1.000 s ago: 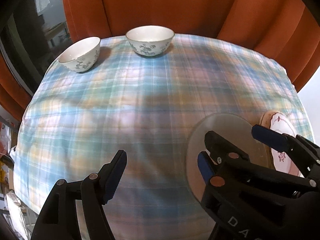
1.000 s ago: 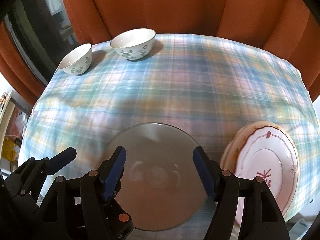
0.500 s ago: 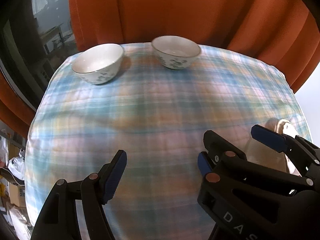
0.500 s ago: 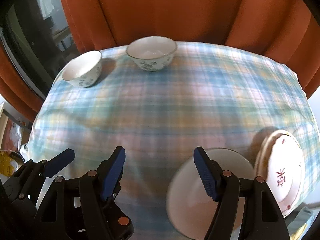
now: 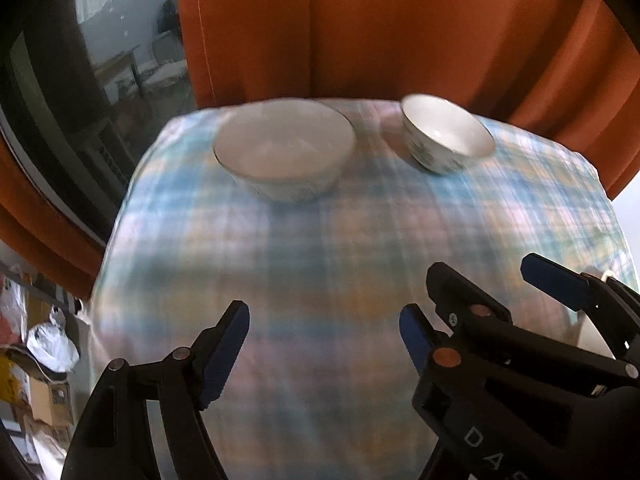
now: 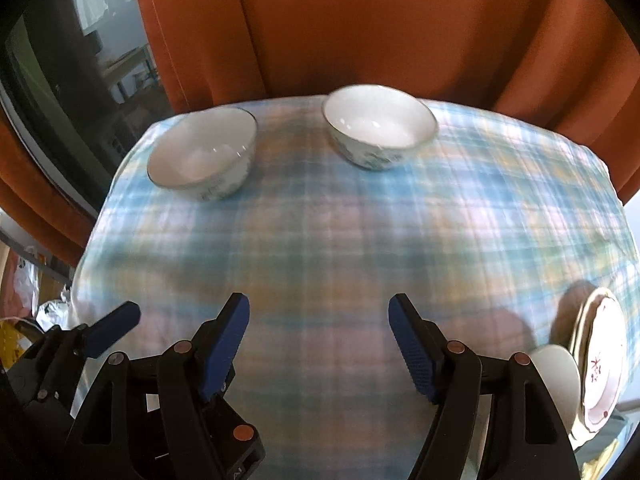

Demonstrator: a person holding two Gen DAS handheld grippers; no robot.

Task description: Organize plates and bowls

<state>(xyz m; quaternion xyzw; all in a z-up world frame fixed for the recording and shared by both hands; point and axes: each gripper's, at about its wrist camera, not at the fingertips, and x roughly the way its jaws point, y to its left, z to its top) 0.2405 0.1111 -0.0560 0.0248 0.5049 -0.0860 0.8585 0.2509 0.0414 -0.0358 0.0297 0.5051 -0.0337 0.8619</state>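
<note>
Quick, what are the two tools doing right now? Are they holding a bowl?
Left tool: open, holding nothing; its jaws have just been opening.
Right tool: open, holding nothing.
Both bowls sit untouched.

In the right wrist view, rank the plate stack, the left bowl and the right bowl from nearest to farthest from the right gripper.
1. Plate stack, near right edge of the table, beside the right gripper.
2 and 3. Left bowl and right bowl, both at the far edge; too close to call.
</note>
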